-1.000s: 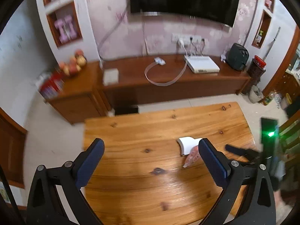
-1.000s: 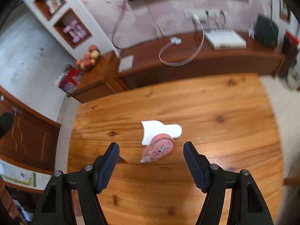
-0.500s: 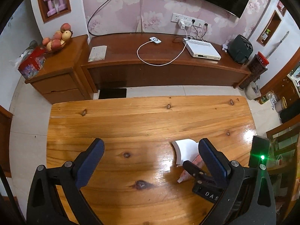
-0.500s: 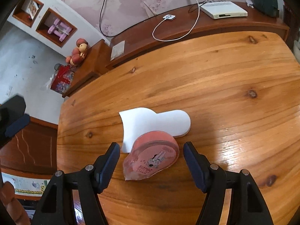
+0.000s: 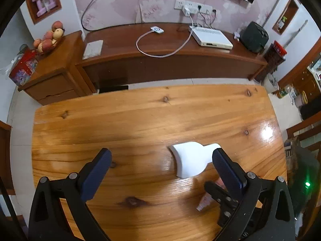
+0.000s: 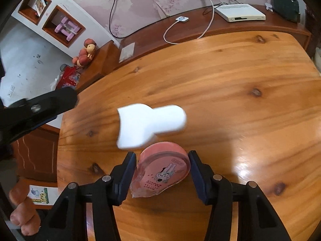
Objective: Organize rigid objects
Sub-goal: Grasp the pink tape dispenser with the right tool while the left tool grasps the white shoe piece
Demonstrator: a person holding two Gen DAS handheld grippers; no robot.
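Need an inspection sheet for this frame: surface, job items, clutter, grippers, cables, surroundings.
Surface: glossy wooden table, knots, glare.
Job's things: pink tape dispenser flat on the table; white foam piece just beyond it.
Clutter: nothing seen.
Grippers: right gripper has just been closing, its jaws flanking the dispenser, contact unclear; left gripper open, empty.
Cables: white charging cable looped on the TV cabinet.
Surroundings: set-top box, fruit, wall sockets.

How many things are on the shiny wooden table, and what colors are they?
White: 1, the white flat piece
Pink: 1, the pink tape dispenser, between the right gripper's fingers
Total: 2 on the wooden table
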